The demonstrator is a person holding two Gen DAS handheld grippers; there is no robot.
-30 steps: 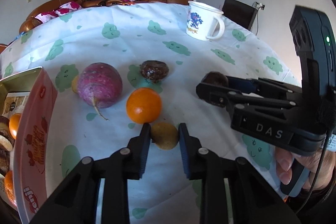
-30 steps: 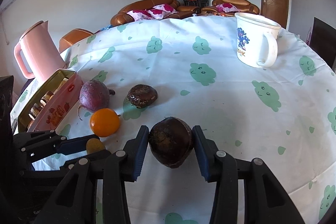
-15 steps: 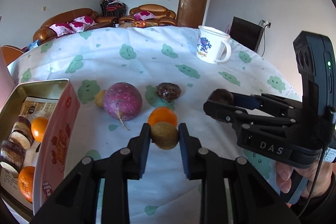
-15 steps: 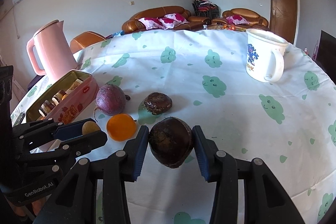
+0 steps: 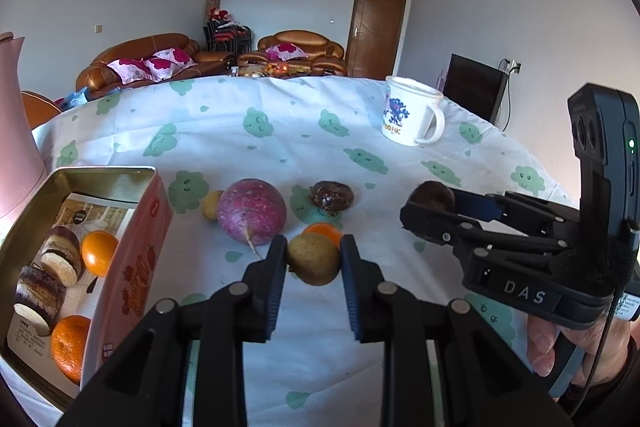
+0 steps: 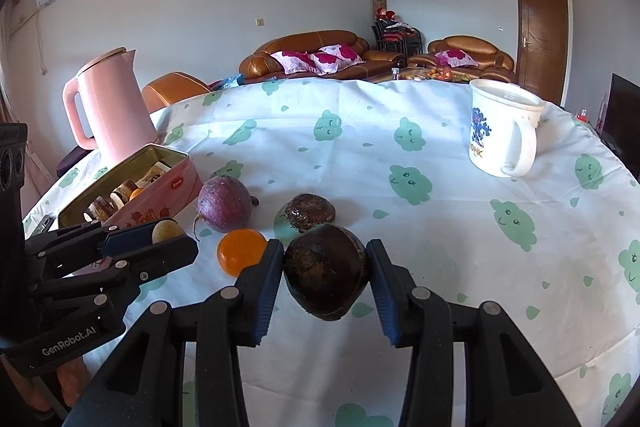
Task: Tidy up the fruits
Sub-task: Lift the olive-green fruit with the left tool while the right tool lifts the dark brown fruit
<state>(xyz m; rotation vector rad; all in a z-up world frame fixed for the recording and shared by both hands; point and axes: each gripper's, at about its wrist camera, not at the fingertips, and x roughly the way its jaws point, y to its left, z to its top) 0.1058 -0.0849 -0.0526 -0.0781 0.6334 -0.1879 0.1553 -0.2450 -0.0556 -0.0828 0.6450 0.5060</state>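
Note:
My left gripper (image 5: 313,259) is shut on a small yellow-brown fruit (image 5: 313,258) and holds it above the table. My right gripper (image 6: 326,269) is shut on a dark brown round fruit (image 6: 326,270), also lifted. On the cloth lie a purple round fruit (image 5: 252,211), an orange (image 6: 241,252), a dark wrinkled fruit (image 5: 332,197) and a small yellow fruit (image 5: 212,205). An open pink tin (image 5: 134,247) at the left holds oranges (image 5: 98,253) and sliced cakes (image 5: 60,255). The right gripper also shows in the left wrist view (image 5: 430,203).
A white mug (image 6: 502,131) stands at the back right of the table. A pink kettle (image 6: 108,107) stands behind the tin at the left. The table edge runs close on the near side. Sofas and a door are in the room beyond.
Both grippers have risen with their fruits, so the table objects sit lower and farther in both views. The tin's inside has come into view on the left.

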